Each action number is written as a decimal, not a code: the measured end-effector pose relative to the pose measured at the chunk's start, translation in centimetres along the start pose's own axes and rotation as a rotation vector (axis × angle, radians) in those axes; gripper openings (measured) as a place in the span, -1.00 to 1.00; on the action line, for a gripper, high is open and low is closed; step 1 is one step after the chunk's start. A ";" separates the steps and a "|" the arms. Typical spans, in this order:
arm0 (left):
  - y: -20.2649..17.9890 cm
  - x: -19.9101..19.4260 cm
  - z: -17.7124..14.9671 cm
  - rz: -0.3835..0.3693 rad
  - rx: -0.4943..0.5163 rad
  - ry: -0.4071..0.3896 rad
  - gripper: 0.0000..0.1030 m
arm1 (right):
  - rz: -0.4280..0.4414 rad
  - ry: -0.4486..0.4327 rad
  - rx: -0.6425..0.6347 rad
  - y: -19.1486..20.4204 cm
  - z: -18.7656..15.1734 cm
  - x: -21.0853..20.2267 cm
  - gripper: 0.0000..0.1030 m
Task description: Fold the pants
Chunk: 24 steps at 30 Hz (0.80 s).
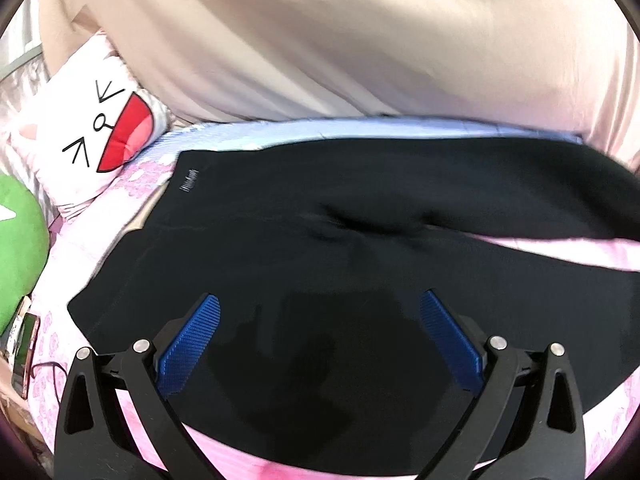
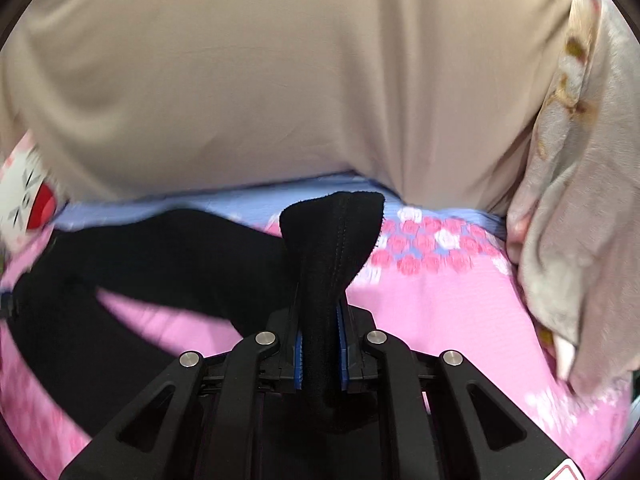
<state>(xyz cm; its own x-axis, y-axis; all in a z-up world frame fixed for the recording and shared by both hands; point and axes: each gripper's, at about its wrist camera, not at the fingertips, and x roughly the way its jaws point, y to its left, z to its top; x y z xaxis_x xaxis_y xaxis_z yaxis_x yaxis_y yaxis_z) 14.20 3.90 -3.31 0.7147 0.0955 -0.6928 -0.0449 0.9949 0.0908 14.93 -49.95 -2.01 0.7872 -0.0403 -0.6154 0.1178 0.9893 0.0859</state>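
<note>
Keeping your right gripper (image 2: 320, 344) clamped on the hem of the black pants (image 1: 360, 208) spread on the pink bedsheet (image 2: 440, 300), carry that leg across while your left gripper (image 1: 320, 320) hovers open-jawed over the waist.

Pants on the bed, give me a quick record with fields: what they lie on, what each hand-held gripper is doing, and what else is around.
garment: black pants, spread out
surface: pink floral bedsheet
left hand-held gripper: open, over the pants, holding nothing
right hand-held gripper: shut on a leg hem, lifted off the sheet
nearby: white cartoon-face pillow, green plush, beige curtain
</note>
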 end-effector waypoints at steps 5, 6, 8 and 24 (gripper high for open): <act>8.6 1.5 3.1 0.107 -0.080 -0.036 0.91 | -0.020 0.087 0.006 0.1 -5.5 -2.0 -0.80; 10.7 3.0 4.6 0.153 -0.092 -0.036 0.91 | -0.022 0.099 0.021 0.0 -6.2 -1.9 -0.80; 12.9 6.3 7.1 0.204 -0.081 -0.002 0.91 | -0.027 0.110 0.064 -0.4 -7.3 -2.0 -0.80; 18.6 24.9 14.4 0.035 -0.144 0.265 -0.58 | -0.107 0.150 0.216 -0.6 -5.8 -0.9 -0.79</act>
<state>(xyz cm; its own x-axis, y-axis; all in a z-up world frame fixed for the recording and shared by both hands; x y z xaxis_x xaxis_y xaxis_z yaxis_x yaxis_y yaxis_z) 41.22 24.26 -8.55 0.5046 0.1164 -0.8555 -0.1783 0.9836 0.0286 10.63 -49.72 -6.06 0.6667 -0.1062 -0.7377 0.3346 0.9271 0.1689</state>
